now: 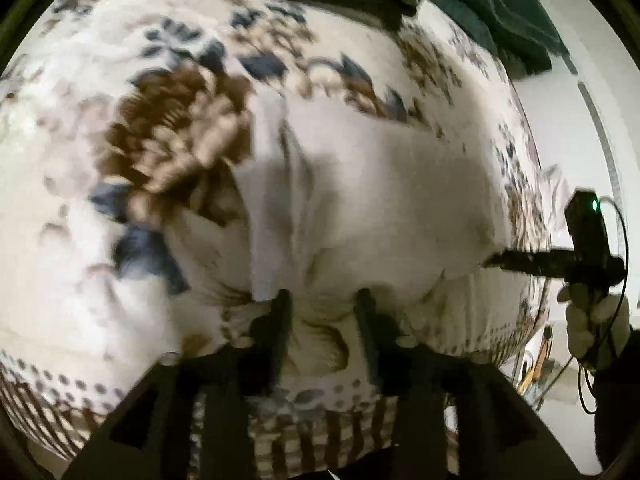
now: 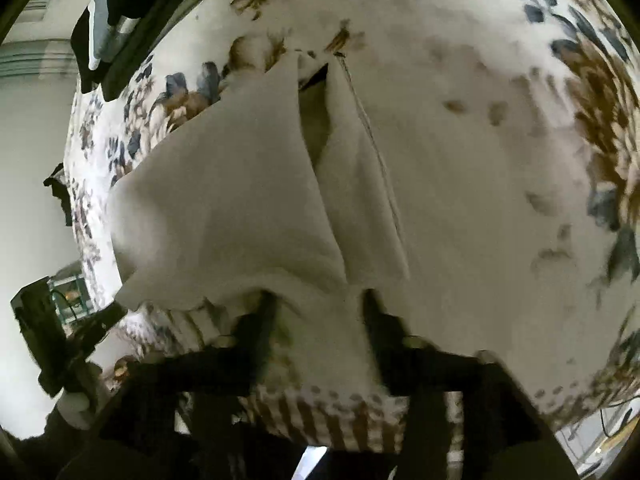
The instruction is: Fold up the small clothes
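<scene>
No brand, label or writing can be read in either view — both are blurred.

In the left wrist view, a floral blanket [image 1: 80,184] fills the left side, cream with brown and blue flowers and a striped, dotted border along its near edge. On it, at the centre, lies the white garment [image 1: 360,192], plain and pale, with a fold or seam running down its left part and its near hem bunched and wrinkled. The left gripper [image 1: 324,300] sits just at that near hem; its jaws stand apart, with blanket showing between the fingers [image 1: 280,320], and nothing is clamped. Dark green cloth [image 1: 500,12] lies at the far right beyond the blanket. At the right edge the right gripper [image 1: 496,260] reaches in from the side, its tip at the garment's right edge, held by a pale gloved hand [image 1: 588,320].

In the right wrist view, dark clothes [image 2: 108,20] lie at the far left top. The left gripper [image 2: 80,328] shows at the lower left, beside the garment's corner. The garment [image 2: 224,200] spreads over the centre-left of the blanket [image 2: 500,140] — two overlapping flaps with a dark slit between them near the top, and a stitched seam down the right flap. The right gripper [image 2: 316,300] sits at the near hem with its jaws apart; the cloth edge seems to lie over the left finger [image 2: 260,320], though blur hides whether it touches.
</scene>
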Motion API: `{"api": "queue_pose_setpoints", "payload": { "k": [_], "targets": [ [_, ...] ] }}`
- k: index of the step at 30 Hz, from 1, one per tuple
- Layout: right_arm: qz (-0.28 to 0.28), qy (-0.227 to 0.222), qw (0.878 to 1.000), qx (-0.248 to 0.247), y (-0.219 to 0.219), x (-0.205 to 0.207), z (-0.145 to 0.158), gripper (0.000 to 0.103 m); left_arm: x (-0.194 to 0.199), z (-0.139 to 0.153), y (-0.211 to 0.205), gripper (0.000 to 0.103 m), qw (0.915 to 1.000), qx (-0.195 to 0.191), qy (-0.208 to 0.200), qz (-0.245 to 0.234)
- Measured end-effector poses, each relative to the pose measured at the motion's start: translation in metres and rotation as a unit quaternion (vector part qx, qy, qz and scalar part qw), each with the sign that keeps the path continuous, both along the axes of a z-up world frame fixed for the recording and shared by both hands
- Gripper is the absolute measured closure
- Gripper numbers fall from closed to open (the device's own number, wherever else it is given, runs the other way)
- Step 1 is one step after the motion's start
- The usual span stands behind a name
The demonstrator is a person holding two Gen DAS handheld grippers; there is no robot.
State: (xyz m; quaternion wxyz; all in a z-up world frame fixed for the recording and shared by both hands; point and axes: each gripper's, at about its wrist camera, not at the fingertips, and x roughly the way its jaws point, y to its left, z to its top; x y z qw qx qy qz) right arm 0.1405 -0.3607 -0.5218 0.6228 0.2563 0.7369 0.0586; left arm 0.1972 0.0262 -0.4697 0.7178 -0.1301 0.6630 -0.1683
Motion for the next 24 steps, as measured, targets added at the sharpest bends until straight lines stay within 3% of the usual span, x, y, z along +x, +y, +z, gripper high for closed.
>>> {"api": "queue_pose_setpoints", "payload": {
  "k": [3,6,10,11,13,14,15,20,22,24],
  "targets": [
    [-0.05,-0.021,0.999,-0.003,-0.025,0.012,0.016,0.049,0.018,0.008,0.015,0.042,0.9985,-0.017,-0.023,0.047],
    [-0.092,-0.043,0.995,-0.003,-0.038,0.03,0.022,0.049,0.044,0.003,0.019,0.042,0.9959,-0.02,-0.031,0.083],
    [-0.123,-0.058,0.99,0.041,-0.035,0.059,0.004,0.049,0.078,-0.032,0.013,0.043,0.9934,-0.043,-0.003,0.106],
    [-0.126,-0.049,0.99,0.044,-0.031,0.067,-0.007,0.049,0.087,-0.042,0.007,0.045,0.9936,-0.041,0.003,0.105],
    [-0.139,-0.033,0.988,0.06,-0.023,0.075,-0.025,0.049,0.098,-0.05,0.0,0.077,0.995,-0.03,0.0,0.095],
    [-0.152,-0.036,0.985,0.073,-0.021,0.078,-0.032,0.061,0.102,-0.053,-0.003,0.087,0.996,-0.018,-0.001,0.087],
    [-0.162,-0.043,0.983,0.078,-0.021,0.079,-0.034,0.099,0.105,-0.054,-0.004,0.09,0.9964,-0.016,-0.009,0.083],
    [-0.24,-0.073,0.967,0.052,-0.041,0.075,-0.028,0.098,0.11,-0.054,0.009,0.094,0.9946,-0.032,-0.025,0.096],
    [-0.229,-0.061,0.97,0.046,-0.038,0.079,-0.034,0.098,0.109,-0.061,0.011,0.094,0.9943,-0.032,-0.018,0.1],
    [-0.204,-0.041,0.977,0.045,-0.029,0.085,-0.038,0.097,0.11,-0.065,0.013,0.093,0.9922,-0.06,-0.002,0.109]
  ]
}}
